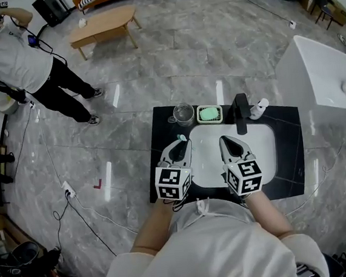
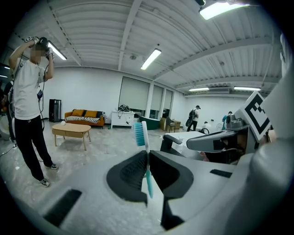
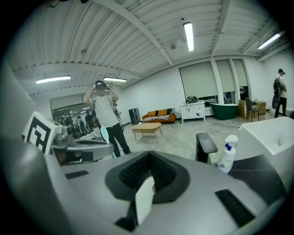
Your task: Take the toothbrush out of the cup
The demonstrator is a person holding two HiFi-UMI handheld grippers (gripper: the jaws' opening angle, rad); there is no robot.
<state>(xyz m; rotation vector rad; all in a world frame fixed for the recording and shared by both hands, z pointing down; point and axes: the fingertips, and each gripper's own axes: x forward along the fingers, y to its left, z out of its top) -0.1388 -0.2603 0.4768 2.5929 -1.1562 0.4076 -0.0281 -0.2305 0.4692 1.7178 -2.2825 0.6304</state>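
Left gripper (image 1: 180,145) is pinched on the toothbrush (image 2: 148,176), its jaws nearly together on the lower part of the neck. The brush stands almost upright in the grip, with the white and blue bristle head above the jaws and the teal handle hanging below them. From the head view the brush is clear of the cup (image 1: 183,113), just in front of it, over the left edge of the white sink (image 1: 265,150). The cup is clear glass and stands on the black counter (image 1: 289,154) behind the sink's left corner. Beside it along the back edge are a green soap dish (image 1: 209,113), the black faucet (image 1: 241,112) and a white spray bottle (image 1: 258,108). Right gripper (image 1: 226,142) hovers over the basin beside the left one, its jaws pressed together with nothing between them. A person (image 1: 16,58) in a white shirt and black trousers stands well off to the left on the grey floor, arms raised to the head, near a low wooden table (image 1: 102,25).
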